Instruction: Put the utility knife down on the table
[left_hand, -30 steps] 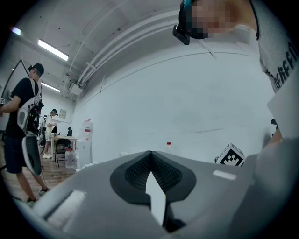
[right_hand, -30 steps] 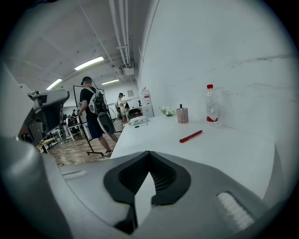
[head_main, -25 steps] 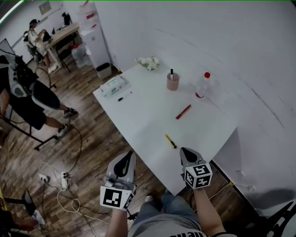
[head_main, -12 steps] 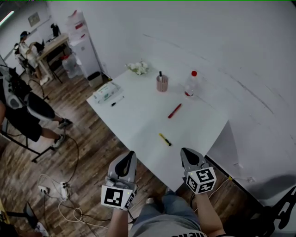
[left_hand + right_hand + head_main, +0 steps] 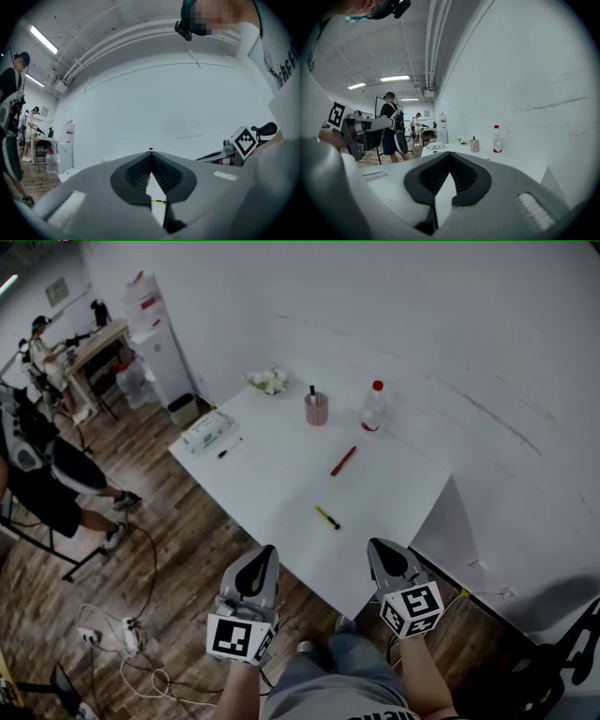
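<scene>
Knife: slim yellow utility knife lay flat on white counter, apparently released.
Grippers: left gripper and right gripper were held clear of it, fingers closed on nothing.

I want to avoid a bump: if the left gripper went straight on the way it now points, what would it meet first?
Probably the small yellow utility knife on the white table: it shows straight ahead, framed by the tongs of the left gripper. Height is unclear, so it may pass above it.
</scene>
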